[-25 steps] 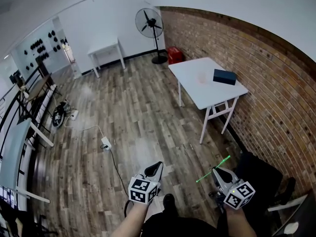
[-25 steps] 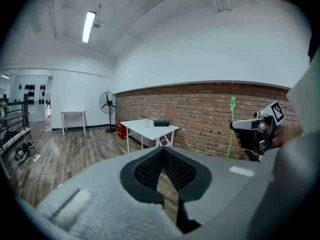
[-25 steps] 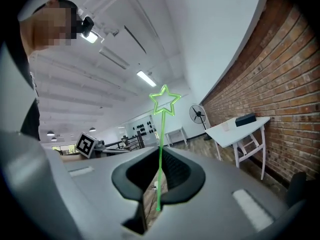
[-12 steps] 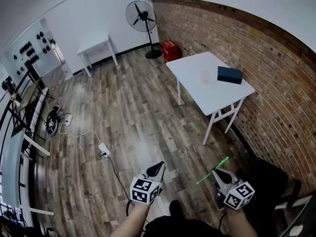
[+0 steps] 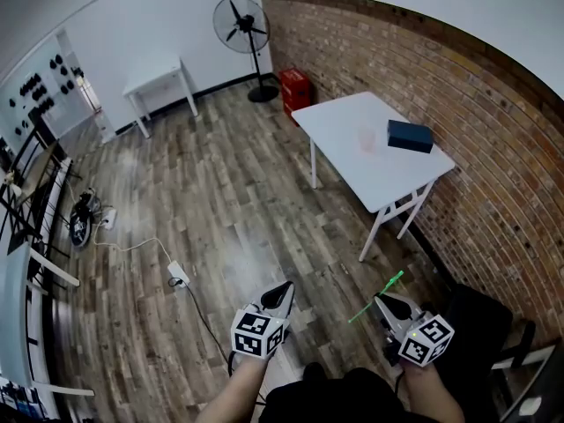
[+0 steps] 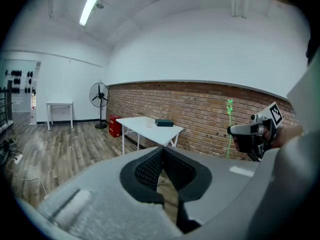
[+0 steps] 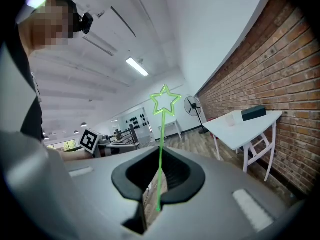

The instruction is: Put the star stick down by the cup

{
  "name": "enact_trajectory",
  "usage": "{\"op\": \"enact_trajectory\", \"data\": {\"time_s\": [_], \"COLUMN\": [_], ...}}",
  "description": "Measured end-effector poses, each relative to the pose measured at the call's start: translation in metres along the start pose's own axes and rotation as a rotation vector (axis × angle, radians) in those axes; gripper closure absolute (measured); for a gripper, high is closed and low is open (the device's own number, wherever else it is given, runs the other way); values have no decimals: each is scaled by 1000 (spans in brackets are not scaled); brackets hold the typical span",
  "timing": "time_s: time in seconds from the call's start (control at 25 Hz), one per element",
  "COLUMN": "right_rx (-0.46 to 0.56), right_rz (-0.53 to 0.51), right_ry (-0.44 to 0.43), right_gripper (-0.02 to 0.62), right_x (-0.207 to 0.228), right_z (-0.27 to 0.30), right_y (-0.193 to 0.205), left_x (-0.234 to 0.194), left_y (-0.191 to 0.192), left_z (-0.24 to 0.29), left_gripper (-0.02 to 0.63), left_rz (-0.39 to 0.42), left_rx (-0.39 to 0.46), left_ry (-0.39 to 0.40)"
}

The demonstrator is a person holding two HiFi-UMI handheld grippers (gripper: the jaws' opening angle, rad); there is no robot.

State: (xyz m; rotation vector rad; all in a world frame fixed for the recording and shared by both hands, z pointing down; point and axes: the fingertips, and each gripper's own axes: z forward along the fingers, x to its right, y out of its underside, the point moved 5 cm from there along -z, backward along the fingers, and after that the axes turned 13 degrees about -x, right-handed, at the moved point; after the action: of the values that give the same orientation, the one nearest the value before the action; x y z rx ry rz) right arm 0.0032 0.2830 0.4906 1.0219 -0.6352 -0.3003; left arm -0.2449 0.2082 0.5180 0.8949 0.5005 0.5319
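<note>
A thin green star stick [image 5: 377,297] stands between the jaws of my right gripper [image 5: 382,301], which is shut on its lower end; the star [image 7: 165,101] points up and forward in the right gripper view. My left gripper [image 5: 282,293] is held beside it, shut with nothing in it [image 6: 162,150]. The small translucent cup [image 5: 367,137] stands far ahead on a white table [image 5: 352,161], well apart from both grippers. The cup [image 7: 230,120] also shows in the right gripper view.
A dark blue box [image 5: 410,136] lies on the table right of the cup. A brick wall [image 5: 476,148] runs behind it. A standing fan [image 5: 241,20], a red crate [image 5: 295,86] and a small white table [image 5: 157,81] stand at the far wall. A power strip [image 5: 178,274] lies on the wooden floor.
The head view has swung, so the fan and far table slid left in the picture. Both grippers keep the same pose, the right one still holding the stick.
</note>
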Motion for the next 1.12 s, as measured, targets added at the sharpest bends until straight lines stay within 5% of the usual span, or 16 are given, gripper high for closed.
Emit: {"op": "enact_trajectory", "data": {"time_s": [0.36, 1.12], "right_rx": [16, 18], "right_rz": [23, 118], "right_ry": [31, 36], "right_gripper": [580, 578], "right_x": [34, 244], "right_z": [14, 84], "right_y": [-20, -104], "left_x": [-15, -55], "left_y": [-27, -160], "left_z": [39, 238], "left_gripper": [600, 600], "left_rz": [8, 53], "left_rx": [-3, -69], "left_ry": [33, 9]}}
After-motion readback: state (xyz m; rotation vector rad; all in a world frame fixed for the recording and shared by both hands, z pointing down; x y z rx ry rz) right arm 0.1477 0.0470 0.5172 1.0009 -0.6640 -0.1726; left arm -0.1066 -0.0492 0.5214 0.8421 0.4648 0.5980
